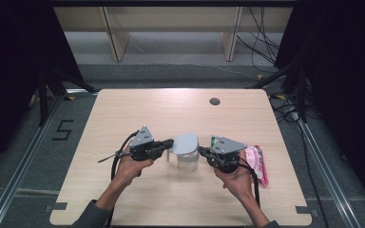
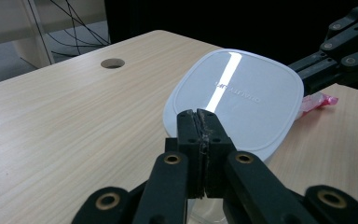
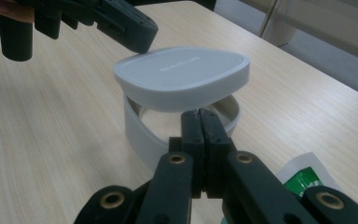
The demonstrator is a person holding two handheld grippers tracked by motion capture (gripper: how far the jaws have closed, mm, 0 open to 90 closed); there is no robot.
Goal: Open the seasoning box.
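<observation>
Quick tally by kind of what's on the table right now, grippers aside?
Lid: 1, white, tilted over the container
Container: 1, white
Packets: 2, a pink one and a green-and-white one beside the right gripper
Total: 4

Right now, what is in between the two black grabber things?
The clear container with its white lid sits between the left gripper and the right gripper. The high view shows it.
</observation>
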